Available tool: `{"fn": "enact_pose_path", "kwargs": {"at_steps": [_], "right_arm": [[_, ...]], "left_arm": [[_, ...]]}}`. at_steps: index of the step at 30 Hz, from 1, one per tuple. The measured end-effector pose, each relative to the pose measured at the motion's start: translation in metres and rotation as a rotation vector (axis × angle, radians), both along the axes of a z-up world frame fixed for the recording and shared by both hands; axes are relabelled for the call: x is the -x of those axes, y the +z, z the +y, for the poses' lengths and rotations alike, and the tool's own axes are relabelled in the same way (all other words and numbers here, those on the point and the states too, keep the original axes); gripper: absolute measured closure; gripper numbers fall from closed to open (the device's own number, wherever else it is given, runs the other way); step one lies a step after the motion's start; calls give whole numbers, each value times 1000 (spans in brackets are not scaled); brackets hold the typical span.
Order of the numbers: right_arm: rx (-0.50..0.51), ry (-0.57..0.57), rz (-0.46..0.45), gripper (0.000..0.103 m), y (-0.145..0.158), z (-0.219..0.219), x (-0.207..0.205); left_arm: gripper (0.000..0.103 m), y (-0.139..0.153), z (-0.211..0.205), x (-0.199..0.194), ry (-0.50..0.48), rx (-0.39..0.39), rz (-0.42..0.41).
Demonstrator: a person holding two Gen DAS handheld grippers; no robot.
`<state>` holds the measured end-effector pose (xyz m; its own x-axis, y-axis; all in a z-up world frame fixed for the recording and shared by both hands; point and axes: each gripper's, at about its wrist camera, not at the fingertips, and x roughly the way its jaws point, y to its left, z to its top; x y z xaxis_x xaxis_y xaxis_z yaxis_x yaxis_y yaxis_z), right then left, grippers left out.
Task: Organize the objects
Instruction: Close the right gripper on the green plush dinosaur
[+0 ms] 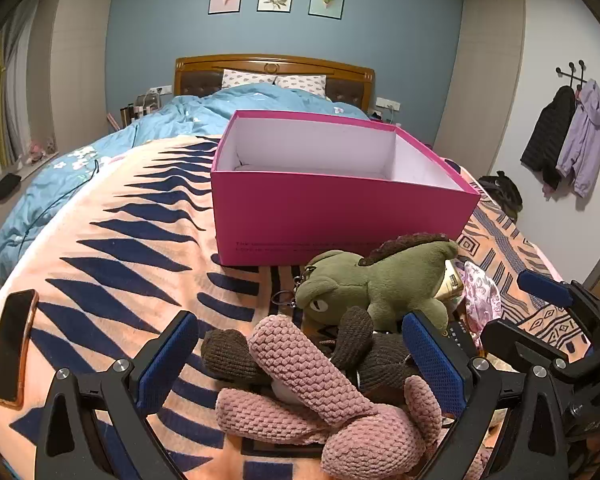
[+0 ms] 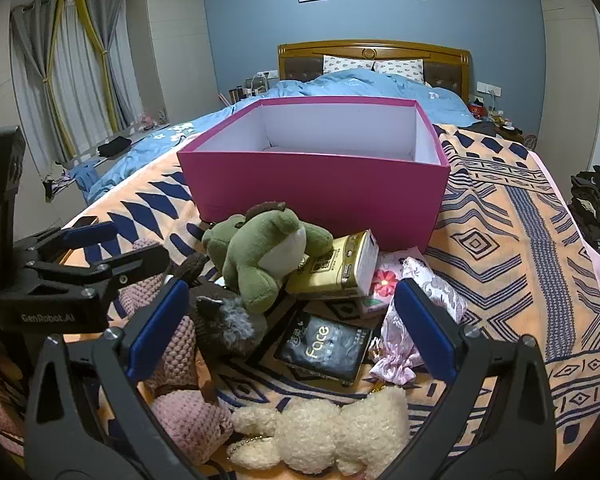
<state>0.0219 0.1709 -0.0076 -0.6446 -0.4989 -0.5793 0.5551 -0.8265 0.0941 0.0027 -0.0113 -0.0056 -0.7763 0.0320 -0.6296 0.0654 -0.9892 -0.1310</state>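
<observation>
Box [image 1: 340,216], pink, looks empty from the left wrist view, so sorting is not begun; left tongs [image 1: 304,360] released over the knitted toy [image 1: 320,392] in front of it, writing on its wall unreadable. Right wrist view: right tongs [image 2: 292,320] released above the "Face" packet [image 2: 324,348] before the box; "GenRobot.AI" marks the other tongs.

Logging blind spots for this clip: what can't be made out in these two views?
- Pink box floor: near wall hides most of it, both views.
- Black "Face" packet: small print unreadable, right wrist view.
- Pink crochet toy: bottom edge and left gripper fingers cut it off.
</observation>
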Motion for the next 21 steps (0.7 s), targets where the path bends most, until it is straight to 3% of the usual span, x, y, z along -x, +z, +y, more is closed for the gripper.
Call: {"fn": "enact_pose_path", "kwargs": {"at_steps": [17, 21], "right_arm": [[-25, 14, -50, 0, -1, -5, 17], [-15, 42, -77, 8, 0, -7, 28]], "left_arm": [[0, 0, -9, 6, -18, -22, -6], [0, 0, -22, 14, -34, -62, -15]]}}
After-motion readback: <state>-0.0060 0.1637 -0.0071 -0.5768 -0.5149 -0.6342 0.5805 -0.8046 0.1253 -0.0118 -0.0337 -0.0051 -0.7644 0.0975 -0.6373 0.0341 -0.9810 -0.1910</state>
